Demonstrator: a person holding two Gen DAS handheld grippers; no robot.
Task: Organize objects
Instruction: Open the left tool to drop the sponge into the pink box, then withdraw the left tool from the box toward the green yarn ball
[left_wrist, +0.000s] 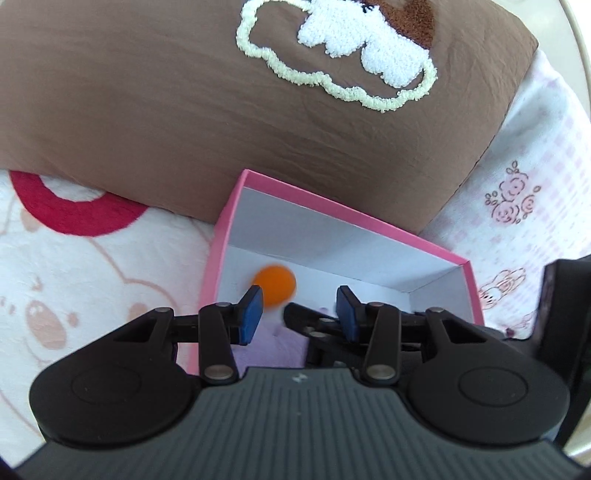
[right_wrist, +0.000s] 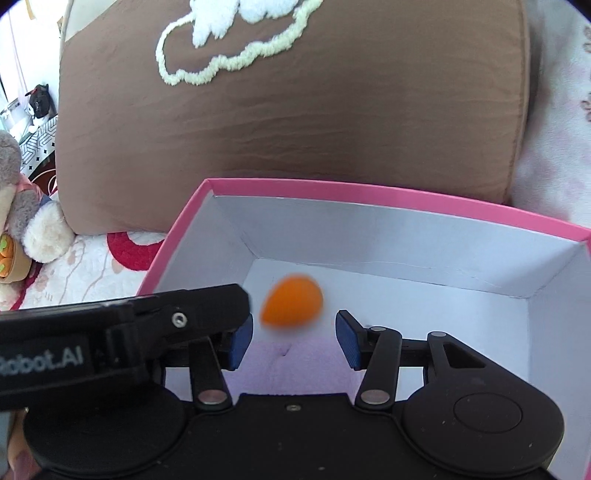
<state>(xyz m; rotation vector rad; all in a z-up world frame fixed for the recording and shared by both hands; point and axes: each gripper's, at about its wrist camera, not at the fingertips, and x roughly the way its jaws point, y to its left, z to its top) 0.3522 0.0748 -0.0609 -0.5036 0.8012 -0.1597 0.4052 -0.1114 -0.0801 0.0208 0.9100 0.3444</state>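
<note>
— What do you have closest to you?

— My left gripper (left_wrist: 299, 314), jaws apart at a moderate gap, blue pads (left_wrist: 251, 314) with nothing pressed between them. It hangs over the near part of the pink box (left_wrist: 332, 206). My right gripper (right_wrist: 293, 341) is just beside it, also over the box, jaws apart to about the same width and empty. In the right wrist view the left gripper's black finger crosses in front of my right one's left pad.

— Anything held at all?

— No. Both stand open with only air between the pads.

— Where is the orange thing?

— The orange ball (right_wrist: 291, 301) is inside the box, blurred, just beyond my right pads and free of them. In the left wrist view it sits past my left pad, toward the box's left wall. I cannot tell whether it touches the white floor.

— And under the grippers?

— A pale lilac soft thing (right_wrist: 295, 369) lies on the box floor at the near edge. I cannot make out what it is.

— Farther out?

— The box's far pink rim lies against a big brown cushion (left_wrist: 147, 110) with a fluffy white and cream cloud design. Left of the box is a white blanket (left_wrist: 74, 295) with a bear drawing and a red shape; right of it, a pale sheet (left_wrist: 535, 206) printed with roses. At the far left of the right wrist view sits a grey plush toy (right_wrist: 22, 206).
</note>
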